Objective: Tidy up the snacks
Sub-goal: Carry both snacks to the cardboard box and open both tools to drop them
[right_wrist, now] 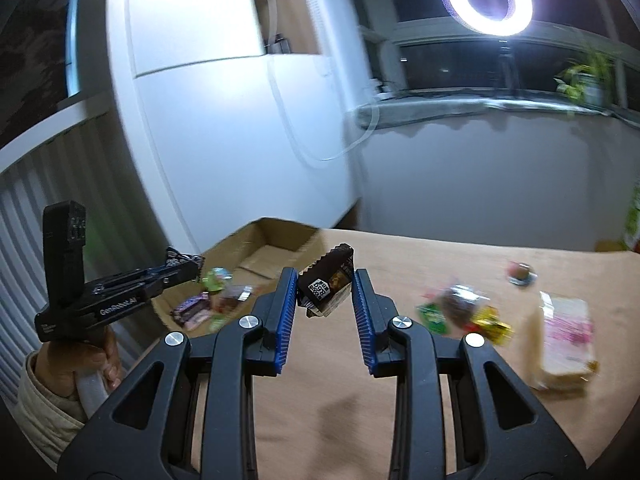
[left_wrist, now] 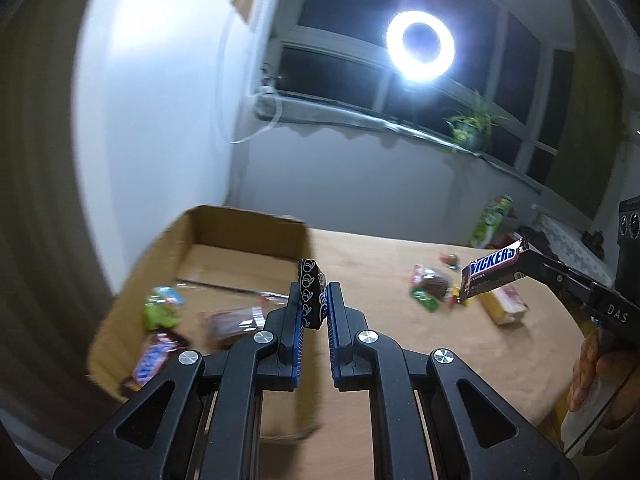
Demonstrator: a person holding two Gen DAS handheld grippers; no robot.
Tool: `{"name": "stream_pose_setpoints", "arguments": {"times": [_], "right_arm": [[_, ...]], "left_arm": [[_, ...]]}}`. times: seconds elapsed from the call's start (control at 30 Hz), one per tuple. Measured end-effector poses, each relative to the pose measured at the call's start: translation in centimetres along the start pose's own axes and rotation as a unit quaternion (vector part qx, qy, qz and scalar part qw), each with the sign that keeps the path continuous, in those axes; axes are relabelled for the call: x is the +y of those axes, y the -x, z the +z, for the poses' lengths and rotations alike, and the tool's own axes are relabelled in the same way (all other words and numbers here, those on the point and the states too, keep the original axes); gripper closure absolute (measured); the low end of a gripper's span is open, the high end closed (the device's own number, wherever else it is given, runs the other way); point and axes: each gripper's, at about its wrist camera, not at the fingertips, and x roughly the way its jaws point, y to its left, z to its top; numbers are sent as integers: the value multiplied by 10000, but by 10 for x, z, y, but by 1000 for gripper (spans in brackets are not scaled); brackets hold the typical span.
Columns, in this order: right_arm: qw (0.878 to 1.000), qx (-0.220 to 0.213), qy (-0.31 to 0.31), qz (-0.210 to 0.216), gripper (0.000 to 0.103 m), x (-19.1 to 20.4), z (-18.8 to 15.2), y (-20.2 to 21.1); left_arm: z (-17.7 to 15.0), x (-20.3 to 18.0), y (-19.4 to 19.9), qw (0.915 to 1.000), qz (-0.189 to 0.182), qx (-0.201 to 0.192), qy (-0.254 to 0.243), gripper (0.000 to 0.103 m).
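Note:
My left gripper point(left_wrist: 314, 298) is shut on a black patterned snack pack point(left_wrist: 311, 294) and holds it above the right wall of the open cardboard box point(left_wrist: 168, 240). The box holds several snacks point(left_wrist: 160, 312). My right gripper point(right_wrist: 325, 285) is shut on a Snickers bar point(right_wrist: 326, 290) and holds it above the table, right of the box point(right_wrist: 276, 236). The Snickers bar point(left_wrist: 490, 276) and right gripper point(left_wrist: 528, 266) also show in the left wrist view. The left gripper point(right_wrist: 188, 270) shows in the right wrist view, over the box.
Loose snacks point(left_wrist: 430, 288) lie on the tan table point(left_wrist: 380, 256), with a yellow and pink pack point(right_wrist: 566, 340) to the right. A green bag point(left_wrist: 492, 220) stands at the table's back. A ring light point(left_wrist: 420, 46) glares from the window.

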Motion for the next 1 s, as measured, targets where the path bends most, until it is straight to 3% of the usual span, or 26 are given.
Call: {"name": "stream_pose_setpoints", "arguments": {"times": [0.27, 0.57, 0.63, 0.67, 0.7, 0.77, 1.0], "right_arm": [[9968, 162, 391, 674, 74, 58, 16, -57], [9918, 472, 624, 1012, 73, 92, 20, -115], [9894, 691, 716, 1053, 68, 97, 17, -129], [9887, 764, 763, 1040, 65, 98, 14, -134], [9891, 756, 765, 1002, 57, 98, 12, -135], [9900, 706, 713, 994, 55, 96, 8, -132], [9941, 686, 497, 684, 55, 76, -5, -118]], "left_arm": [[-4, 34, 5, 9993, 332, 28, 182, 94], [-11, 55, -9, 9985, 373, 229, 331, 94], [-12, 57, -13, 9982, 407, 315, 305, 89], [-13, 58, -14, 9979, 466, 340, 294, 79], [-14, 59, -15, 9973, 565, 360, 303, 57], [-15, 62, -11, 9967, 695, 237, 350, 32], [-17, 67, 0, 9961, 749, 111, 457, 32]]}}
